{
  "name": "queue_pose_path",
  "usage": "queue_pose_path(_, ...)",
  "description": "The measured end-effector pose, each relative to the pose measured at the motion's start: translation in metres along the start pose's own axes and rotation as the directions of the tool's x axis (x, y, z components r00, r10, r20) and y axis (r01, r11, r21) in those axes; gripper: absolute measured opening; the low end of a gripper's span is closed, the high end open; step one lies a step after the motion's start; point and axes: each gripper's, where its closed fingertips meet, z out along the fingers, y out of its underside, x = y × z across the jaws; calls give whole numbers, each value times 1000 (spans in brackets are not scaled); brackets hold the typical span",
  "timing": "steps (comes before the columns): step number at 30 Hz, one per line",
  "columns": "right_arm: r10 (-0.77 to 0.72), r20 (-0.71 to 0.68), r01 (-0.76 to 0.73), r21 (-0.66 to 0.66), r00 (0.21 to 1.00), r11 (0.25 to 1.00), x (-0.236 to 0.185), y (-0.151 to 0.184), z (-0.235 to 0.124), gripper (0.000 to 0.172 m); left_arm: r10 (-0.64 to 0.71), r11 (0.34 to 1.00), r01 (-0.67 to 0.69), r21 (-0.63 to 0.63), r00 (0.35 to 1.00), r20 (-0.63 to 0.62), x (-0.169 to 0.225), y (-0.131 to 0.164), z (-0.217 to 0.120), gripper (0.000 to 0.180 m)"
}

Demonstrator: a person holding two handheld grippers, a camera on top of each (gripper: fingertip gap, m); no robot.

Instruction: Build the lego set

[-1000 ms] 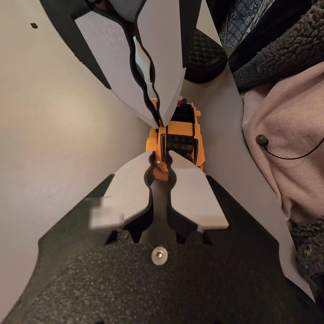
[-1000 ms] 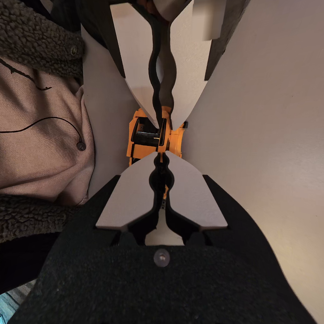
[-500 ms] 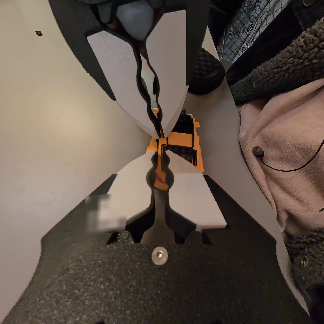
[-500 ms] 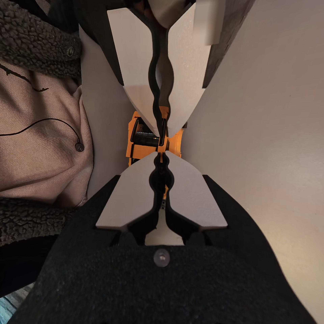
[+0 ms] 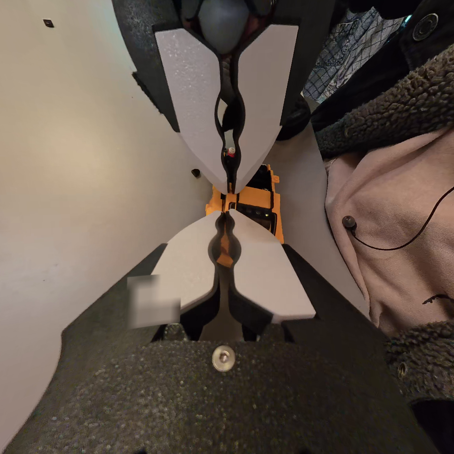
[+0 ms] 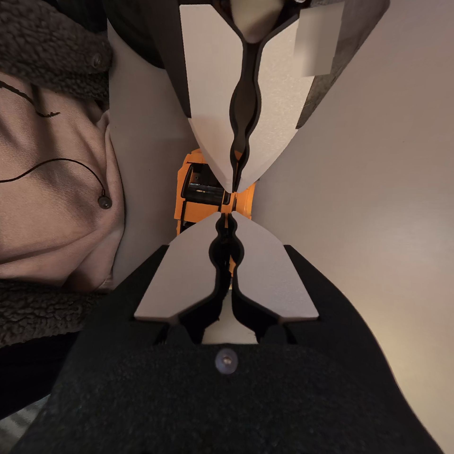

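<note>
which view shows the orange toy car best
The left wrist view: the toy car shows its orange body and dark window beside the left claw. The right wrist view shows a smaller stretch, much of it behind both claws.

Toy truck [image 5: 255, 200]: orange, black trim. Desk [image 5: 73, 172]: plain off-white. Sweatshirt [image 5: 393, 196]: pale pink. Fleece jacket [image 5: 393, 108]: dark grey.

Orange toy car [image 5: 255, 204] with black windows sits on pale table [image 5: 73, 172].
</note>
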Motion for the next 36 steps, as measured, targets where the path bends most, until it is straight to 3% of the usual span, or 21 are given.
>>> queue_pose_path(10, -55, -40, 58, 70, 998, 996, -4, -5, 0, 1, 19, 1000, -19, 8, 1000, -4, 2, 0, -1, 0)
queue_pose_path(12, -41, -16, 43, 149, 999, 988, -11, -13, -8, 7, 9, 1000, -9, 18, 1000, -18, 2, -1, -3, 1)
queue_pose_path(20, -34, -156, 67, 210, 987, 975, -20, 9, -27, 26, 4, 999, -2, 45, 1000, -31, 1, -2, -9, 2)
queue_pose_path(27, -43, -375, 80, 83, 926, 993, -33, 48, 1, 74, -33, 999, 33, 7, 999, 17, -12, 8, -8, 16)
queue_pose_path(31, -107, -440, 109, -20, 891, 994, -25, 60, 12, 70, -60, 998, 59, -25, 998, -27, -7, 13, -4, 15)
queue_pose_path(36, -256, -406, 205, -164, 877, 965, -8, 70, 5, 55, -90, 995, 86, -45, 993, -79, 2, 16, -3, 15)
